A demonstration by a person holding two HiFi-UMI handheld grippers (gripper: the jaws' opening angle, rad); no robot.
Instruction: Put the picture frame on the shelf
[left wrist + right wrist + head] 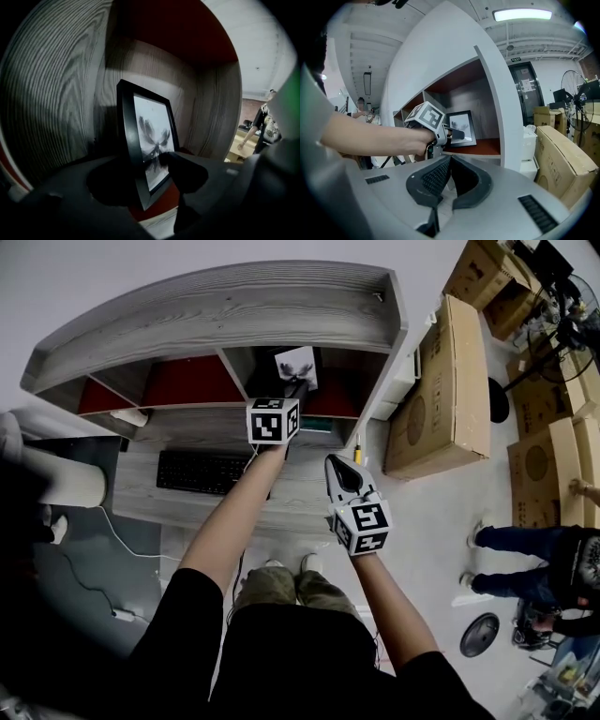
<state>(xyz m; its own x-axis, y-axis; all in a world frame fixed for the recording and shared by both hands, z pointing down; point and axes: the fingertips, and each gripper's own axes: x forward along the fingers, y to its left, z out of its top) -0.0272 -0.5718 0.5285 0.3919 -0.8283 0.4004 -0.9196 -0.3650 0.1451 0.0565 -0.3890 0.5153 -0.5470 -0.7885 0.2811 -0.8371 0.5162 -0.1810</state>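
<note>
Left gripper view: the frame point(152, 140) stands upright on the shelf point(56, 103), centre of picture, edge-on between the left gripper's point(143, 171) parted jaws, so backing straight out looks clear. The right gripper point(345, 474), jaws together and empty, sits well apart, lower right.

Right tongs point(449, 160) tip to tip, empty; beyond, left tongs point(457, 134) at the picture frame point(462, 122) in the shelf point(487, 146).
</note>
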